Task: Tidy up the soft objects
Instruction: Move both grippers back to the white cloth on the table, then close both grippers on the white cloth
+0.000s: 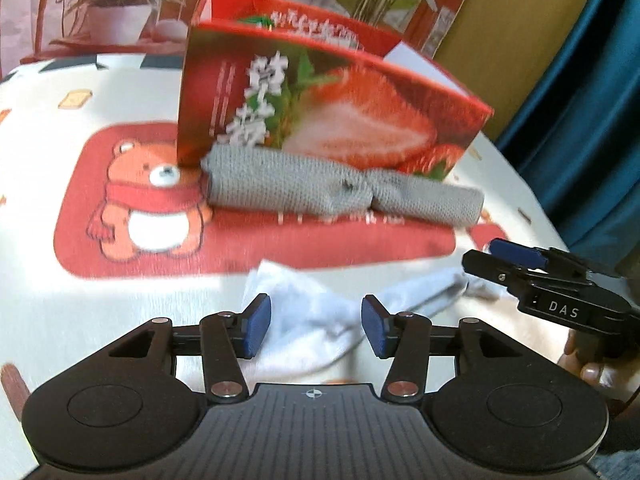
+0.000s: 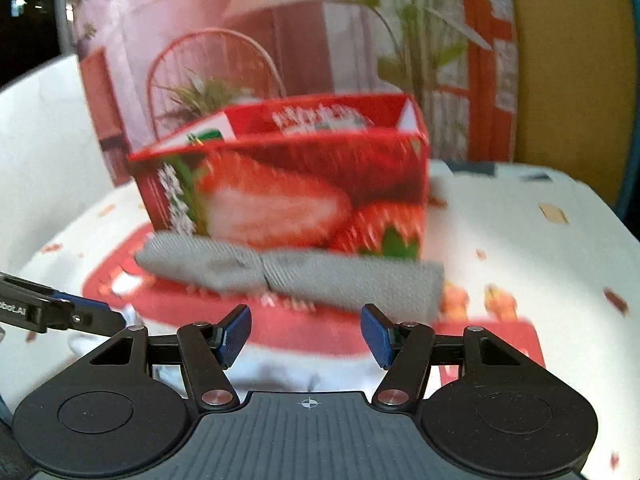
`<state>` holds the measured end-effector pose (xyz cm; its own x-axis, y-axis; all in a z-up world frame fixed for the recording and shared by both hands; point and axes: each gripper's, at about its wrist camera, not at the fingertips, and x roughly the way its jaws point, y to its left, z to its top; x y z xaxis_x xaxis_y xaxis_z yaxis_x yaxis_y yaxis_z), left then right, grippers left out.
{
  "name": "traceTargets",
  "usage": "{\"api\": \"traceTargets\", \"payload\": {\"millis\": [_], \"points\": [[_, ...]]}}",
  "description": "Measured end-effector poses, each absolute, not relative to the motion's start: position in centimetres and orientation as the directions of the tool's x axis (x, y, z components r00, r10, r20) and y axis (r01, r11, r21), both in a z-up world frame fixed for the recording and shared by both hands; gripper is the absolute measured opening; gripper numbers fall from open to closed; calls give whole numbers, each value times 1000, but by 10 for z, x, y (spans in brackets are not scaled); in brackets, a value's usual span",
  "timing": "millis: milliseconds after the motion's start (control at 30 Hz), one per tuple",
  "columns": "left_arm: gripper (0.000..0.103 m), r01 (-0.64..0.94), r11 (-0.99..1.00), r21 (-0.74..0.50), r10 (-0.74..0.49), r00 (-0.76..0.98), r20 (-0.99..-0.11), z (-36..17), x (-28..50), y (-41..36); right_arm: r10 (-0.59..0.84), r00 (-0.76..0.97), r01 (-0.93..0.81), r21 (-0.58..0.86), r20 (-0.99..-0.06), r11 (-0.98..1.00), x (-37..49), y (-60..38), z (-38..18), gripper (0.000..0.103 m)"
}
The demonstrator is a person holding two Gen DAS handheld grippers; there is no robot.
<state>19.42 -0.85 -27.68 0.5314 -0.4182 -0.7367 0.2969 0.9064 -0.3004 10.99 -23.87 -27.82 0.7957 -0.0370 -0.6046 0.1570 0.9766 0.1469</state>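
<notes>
Grey rolled cloth against strawberry box

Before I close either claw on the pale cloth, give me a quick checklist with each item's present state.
1. Left claw open, pads apart: ok.
2. Right claw open, nothing pinched: ok.
3. Crumpled pale blue-white cloth lies between the left claw's pads: ok; contact cannot tell.
4. Same cloth under the right claw: ok, though only a blurred part shows.
5. Rolled grey knitted cloth lies apart, against the red strawberry-print cardboard box: ok.
6. Box open at the top: ok; free room inside cannot tell.
</notes>
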Motion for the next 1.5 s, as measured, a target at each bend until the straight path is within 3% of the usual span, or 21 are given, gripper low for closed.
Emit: {"api": "traceTargets", "payload": {"millis": [400, 800, 933, 1033, 1267, 1333, 1500], "points": [[52, 317, 919, -233, -380, 562, -734, -292, 188, -14, -190, 749, 361, 150, -635, 920, 90, -253, -302, 60], [52, 301, 935, -186, -339, 610, -717, -293, 188, -13, -188, 753, 327, 111, -630, 938, 95, -246, -310, 63], [47, 267, 953, -145, -288, 636, -716, -293, 191, -9, -182, 764, 315, 111, -619, 943, 93, -244, -309, 62], [47, 243, 959, -148, -274, 647, -712, -293, 193, -4, -168, 773, 281, 93, -612, 955, 95, -238, -308, 68], [47, 235, 962, -140, -264, 658, -706, -293, 195, -1, -160, 761, 293, 112, -629, 950, 100, -241, -313, 71], [47, 227, 964, -139, -257, 661, -705, -293, 195, 0, -152, 762, 291, 123, -630, 949, 100, -242, -315, 71], [47, 224, 965, -135, -253, 666, -702, -293, 195, 0, -115, 777, 264, 155, -619, 952, 104, -244, -316, 59]]}}
